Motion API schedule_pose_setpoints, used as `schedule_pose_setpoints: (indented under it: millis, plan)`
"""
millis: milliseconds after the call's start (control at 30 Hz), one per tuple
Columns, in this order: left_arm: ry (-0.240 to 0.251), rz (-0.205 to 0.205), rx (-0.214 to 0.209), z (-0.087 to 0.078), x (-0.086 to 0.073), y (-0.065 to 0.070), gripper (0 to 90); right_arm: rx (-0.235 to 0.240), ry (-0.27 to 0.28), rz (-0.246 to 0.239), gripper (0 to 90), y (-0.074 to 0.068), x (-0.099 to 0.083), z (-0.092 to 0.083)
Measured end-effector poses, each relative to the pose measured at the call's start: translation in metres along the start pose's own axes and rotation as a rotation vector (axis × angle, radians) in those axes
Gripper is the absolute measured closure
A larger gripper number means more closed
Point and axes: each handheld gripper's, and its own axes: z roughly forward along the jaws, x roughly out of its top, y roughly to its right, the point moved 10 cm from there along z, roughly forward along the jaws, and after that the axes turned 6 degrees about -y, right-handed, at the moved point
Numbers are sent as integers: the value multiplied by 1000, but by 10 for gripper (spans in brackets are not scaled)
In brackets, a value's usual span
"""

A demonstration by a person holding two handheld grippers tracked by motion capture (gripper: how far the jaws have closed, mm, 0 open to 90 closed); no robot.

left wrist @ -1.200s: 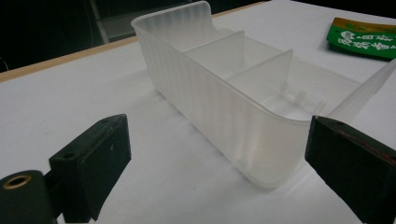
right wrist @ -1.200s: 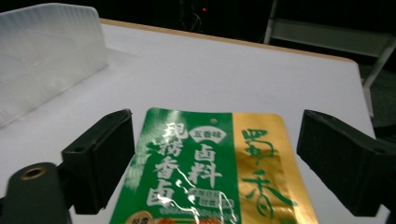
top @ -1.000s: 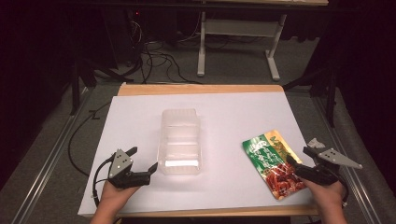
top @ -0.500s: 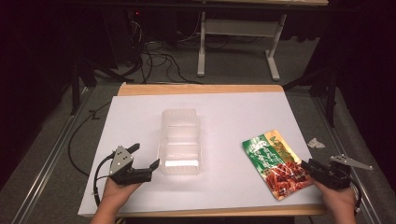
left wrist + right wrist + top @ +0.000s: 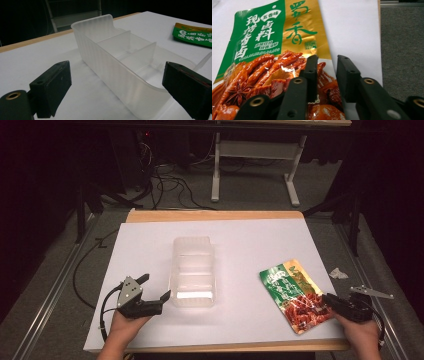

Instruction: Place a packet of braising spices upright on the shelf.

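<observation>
A clear plastic container point(image 5: 194, 270) with three compartments stands in the middle of the white-covered table point(image 5: 250, 240). My left gripper point(image 5: 155, 286) is open at its near left corner. In the left gripper view the wide jaws flank the container's point(image 5: 120, 57) near end without touching it. A green, gold and red snack packet point(image 5: 295, 292) lies flat at the right front. My right gripper point(image 5: 327, 299) sits low at its near right edge. Its jaws have just been closing. In the right gripper view point(image 5: 327, 60) they stand narrow, with the packet's point(image 5: 274, 50) edge in the gap and no visible pinch.
The table's right edge and grey floor lie close beside the right gripper. A crumpled white scrap point(image 5: 338, 273) lies on the floor at the right. Cables point(image 5: 165, 185) and a white table frame point(image 5: 255, 165) stand beyond the far edge.
The right hand has dropped and slid in to the packet's near right edge, and its jaws have narrowed. The left hand and the container have not moved.
</observation>
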Motion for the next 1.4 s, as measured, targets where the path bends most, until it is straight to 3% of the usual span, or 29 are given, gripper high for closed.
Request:
schedule_pose_setpoints:
  millis: [100, 133, 233, 733, 833, 867, 900, 933, 1000, 1067, 1400]
  plan:
    - [-1, 1, 3, 0, 0, 0, 90, -1, -6, -12, 766, 0, 0, 0]
    - [-2, 1, 3, 0, 0, 0, 91, 1, 1, -13, 836, 1, 1, -2]
    - [-3, 1, 3, 0, 0, 0, 91, 11, -3, -18, 884, -1, 0, -3]
    - [-6, 9, -6, 1, -1, 2, 93, 51, -40, -71, 900, -25, -16, -13]
    - [-4, 9, -6, 1, 0, 3, 95, 77, -51, -101, 900, -38, -19, -13]
    - [-5, 8, -7, 1, 0, 2, 95, 99, -63, -129, 900, -48, -21, -11]
    - [-5, 8, -7, 1, 0, 2, 95, 99, -63, -129, 900, -48, -21, -11]
    - [-4, 8, -7, 1, 0, 2, 96, 120, -77, -151, 896, -59, -22, -9]
    - [-5, 8, -7, 1, 0, 2, 97, 131, -81, -175, 893, -65, -22, -7]
    - [-6, 10, -8, 1, -1, 3, 98, 151, -99, -224, 882, -82, -23, -2]
    - [-4, 10, -8, 1, 0, 3, 98, 208, -121, -322, 866, -124, -23, 9]
